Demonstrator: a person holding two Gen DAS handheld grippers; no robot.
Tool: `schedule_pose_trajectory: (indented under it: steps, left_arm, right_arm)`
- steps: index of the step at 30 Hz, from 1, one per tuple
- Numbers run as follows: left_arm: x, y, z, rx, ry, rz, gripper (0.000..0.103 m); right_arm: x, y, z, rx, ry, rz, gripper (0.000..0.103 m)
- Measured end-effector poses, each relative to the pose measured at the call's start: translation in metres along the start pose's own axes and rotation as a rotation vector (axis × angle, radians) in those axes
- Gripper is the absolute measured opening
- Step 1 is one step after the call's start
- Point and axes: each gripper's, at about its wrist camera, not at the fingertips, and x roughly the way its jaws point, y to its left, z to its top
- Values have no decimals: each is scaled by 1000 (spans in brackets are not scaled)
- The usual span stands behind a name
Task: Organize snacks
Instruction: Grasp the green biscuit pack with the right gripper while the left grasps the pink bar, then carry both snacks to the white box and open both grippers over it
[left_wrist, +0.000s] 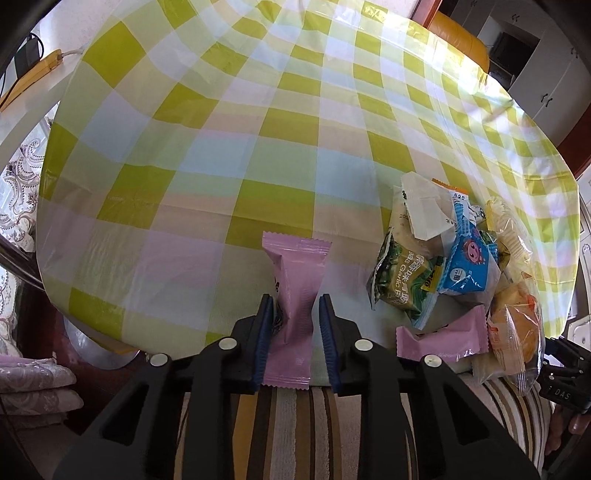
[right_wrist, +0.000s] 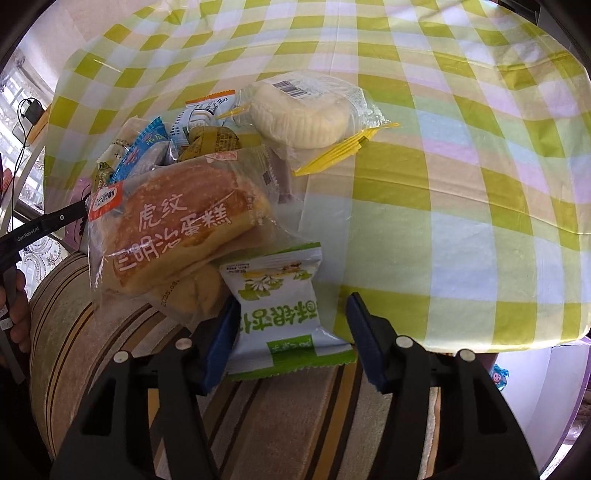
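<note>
1. The left claw (left_wrist: 296, 308) is clenched on a pink snack packet (left_wrist: 295, 291); both blue pads pinch its middle, and the wrapper stands upright over the near edge of the counter (left_wrist: 221, 147), which wears a green-and-white checked cloth.
2. Just to the right of it, a pile of snacks (left_wrist: 454, 266) sits at the counter's near edge: a green garlic-flavour packet (left_wrist: 402, 280), a blue packet with a cartoon face (left_wrist: 469, 266), a white packet on top, and a second pink packet (left_wrist: 443, 341) at the front.
3. The right claw (right_wrist: 291, 325) stands released, its jaws wide around a white-and-green snack packet (right_wrist: 280, 310). The left pad touches the packet's side; the right pad is clear of it.
4. That packet lies at the counter's near edge, partly overhanging, with its far end tucked under a clear-wrapped tiger-stripe sandwich cake (right_wrist: 177, 229).
5. Beyond the cake, a round white pastry in clear wrap (right_wrist: 303, 114) rests on the cloth beside more small packets.
6. A striped cushion (right_wrist: 295, 406) shows below both claws.
</note>
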Motion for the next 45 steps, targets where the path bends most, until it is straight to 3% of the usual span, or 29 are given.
schedule_pose_trajectory:
  steps: [3,4,6,17,26,36,45]
  left_arm:
    - [2,-1,0,6,2,-4,19]
    - [2,-2,0,9,1,-2,18]
    - [0,-3,0,14,-8,5,17]
    - [-34,-20,-5,42,-130,8,16]
    - [-62,-55,-15,114,-203,-51,16]
    - [-81,-118,-25,224,-223,-158,16]
    - [-75,-194,-45,357,-177,-256,16]
  right_arm:
    - [-1,-1,-1,7,-9,-3,55]
    - [-1,-1,-2,11,-14,-7,46]
    - [-2,-3,-2,23,-22,-13,38]
    - [-19,-15,-9,78,-97,-52,36]
    - [-41,-31,-22,130,-155,-63,35]
    - [-64,-52,-40,158,-209,-158,35]
    - [-75,-82,-58,219,-233,-207,36]
